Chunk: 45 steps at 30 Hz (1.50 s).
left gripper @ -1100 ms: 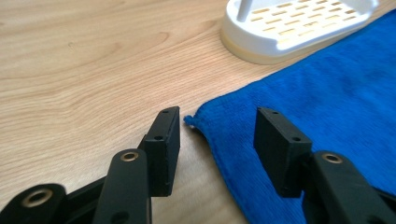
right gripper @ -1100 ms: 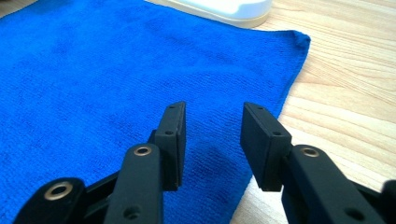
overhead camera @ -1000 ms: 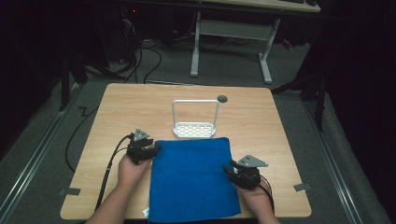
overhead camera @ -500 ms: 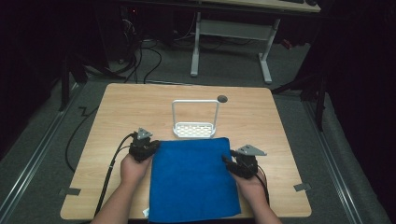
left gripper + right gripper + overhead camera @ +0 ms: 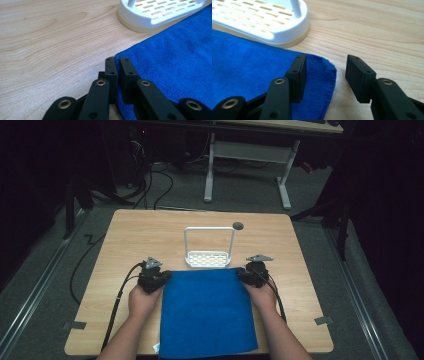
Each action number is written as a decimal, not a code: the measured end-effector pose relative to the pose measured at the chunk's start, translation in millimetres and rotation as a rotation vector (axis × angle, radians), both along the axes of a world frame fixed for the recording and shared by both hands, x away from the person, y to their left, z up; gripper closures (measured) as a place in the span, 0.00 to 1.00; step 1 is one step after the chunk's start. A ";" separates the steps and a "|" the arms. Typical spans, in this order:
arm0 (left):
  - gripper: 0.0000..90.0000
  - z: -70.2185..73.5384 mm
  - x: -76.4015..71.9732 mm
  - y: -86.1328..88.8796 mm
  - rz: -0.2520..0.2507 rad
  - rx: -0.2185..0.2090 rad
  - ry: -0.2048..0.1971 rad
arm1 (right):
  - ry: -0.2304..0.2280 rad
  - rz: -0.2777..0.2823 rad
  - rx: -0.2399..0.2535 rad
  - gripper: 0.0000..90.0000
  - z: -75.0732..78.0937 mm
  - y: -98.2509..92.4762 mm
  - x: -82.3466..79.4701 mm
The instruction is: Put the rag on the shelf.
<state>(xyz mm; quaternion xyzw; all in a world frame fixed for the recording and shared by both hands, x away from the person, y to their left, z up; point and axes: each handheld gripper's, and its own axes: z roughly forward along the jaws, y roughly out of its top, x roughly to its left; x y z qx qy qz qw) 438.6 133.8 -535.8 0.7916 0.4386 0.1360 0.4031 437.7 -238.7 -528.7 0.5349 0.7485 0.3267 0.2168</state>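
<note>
Jaws nearly closed at blue cloth (image 5: 175, 57) corner; right gripper (image 5: 325, 75) spread.

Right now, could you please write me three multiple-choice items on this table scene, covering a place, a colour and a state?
1. Where does the white rack stand relative to the cloth?
A. Just beyond its far edge
B. On its middle
C. Off the table

2. What colour is the cloth?
A. Red
B. Blue
C. Green

3. How does the right gripper stand?
A. Shut on the rack
B. Shut, away from the cloth
C. Open, straddling the cloth's corner

Answers: 1 A, the high view shows the rack past the cloth's far edge. 2 B, blue in all views. 3 C, the right gripper view shows a wide gap with the corner inside.
</note>
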 end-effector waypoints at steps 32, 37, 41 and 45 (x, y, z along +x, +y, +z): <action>0.98 38.6 -58.1 9.9 -0.015 -0.136 -0.306 | -0.336 0.145 0.059 0.98 50.3 7.2 -83.8; 0.98 53.8 -71.5 13.5 -0.012 -0.182 -0.365 | -0.387 0.145 0.107 0.98 65.1 0.5 -93.2; 0.98 64.9 -77.7 17.2 -0.010 -0.214 -0.395 | -0.440 0.145 0.130 0.98 79.9 -3.1 -101.8; 0.98 76.8 -83.9 17.2 -0.016 -0.237 -0.436 | -0.476 0.142 0.145 0.98 89.1 -4.1 -108.5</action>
